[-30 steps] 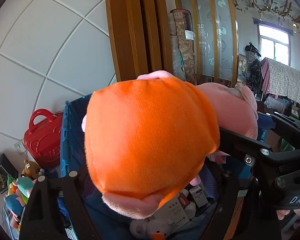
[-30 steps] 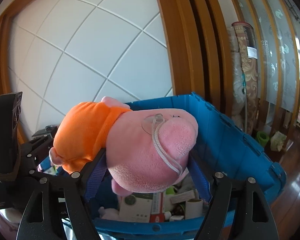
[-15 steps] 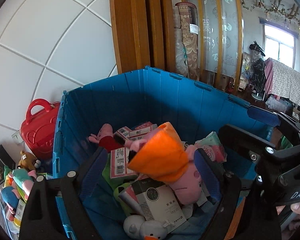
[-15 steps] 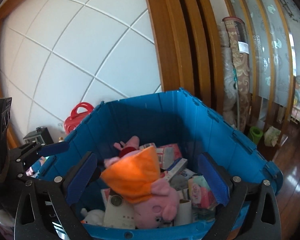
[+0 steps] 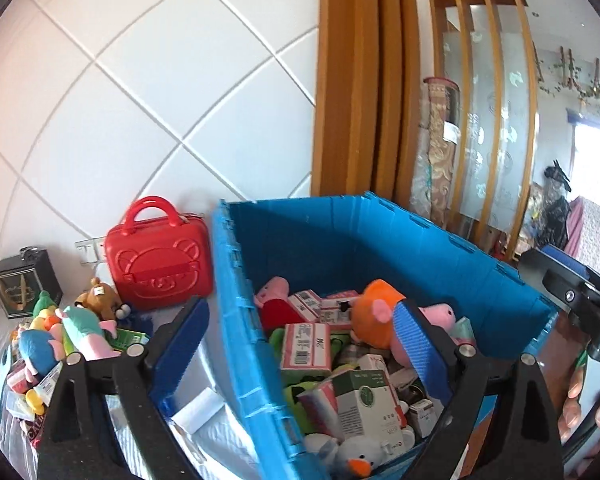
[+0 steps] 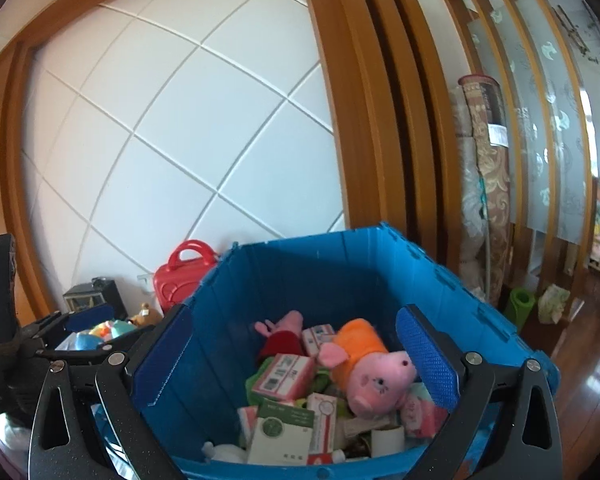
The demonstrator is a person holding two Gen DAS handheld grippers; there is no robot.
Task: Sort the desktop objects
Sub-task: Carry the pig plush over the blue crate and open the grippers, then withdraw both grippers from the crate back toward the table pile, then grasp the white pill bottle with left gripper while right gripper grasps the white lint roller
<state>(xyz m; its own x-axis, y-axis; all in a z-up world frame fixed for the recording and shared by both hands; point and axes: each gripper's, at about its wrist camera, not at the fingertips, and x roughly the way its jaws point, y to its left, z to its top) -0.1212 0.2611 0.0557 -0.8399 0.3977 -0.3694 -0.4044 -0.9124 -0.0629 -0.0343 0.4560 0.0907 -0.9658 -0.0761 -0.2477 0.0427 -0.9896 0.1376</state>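
A white panelled wall (image 6: pixel 180 140) with diagonal grooves and a brown wooden frame (image 6: pixel 364 120) are seen behind the scene, and frosted glass panels stand to the right. In front of the wall a blue crate (image 6: pixel 340 272) is placed, and it is filled with small boxes and plush toys. The pink pig plush (image 6: pixel 370 368) with the orange dress is lying inside the crate on top of the boxes, near the right wall, and it is not held by anything. In the left wrist view the same pig plush (image 5: pixel 380 320) is partly hidden behind the right finger of the left gripper (image 5: pixel 300 360). The fingers of this gripper are spread wide apart, with the left wall of the crate between them. The right gripper (image 6: pixel 296 360) is also held wide apart above the crate, with nothing between its blue pads (image 6: pixel 428 360). A red case (image 5: pixel 158 260) is standing just beside the crate on the left, and a heap of plush toys (image 5: pixel 60 340) is lying near it, cut off by the picture edge. The printing on the boxes cannot be read.
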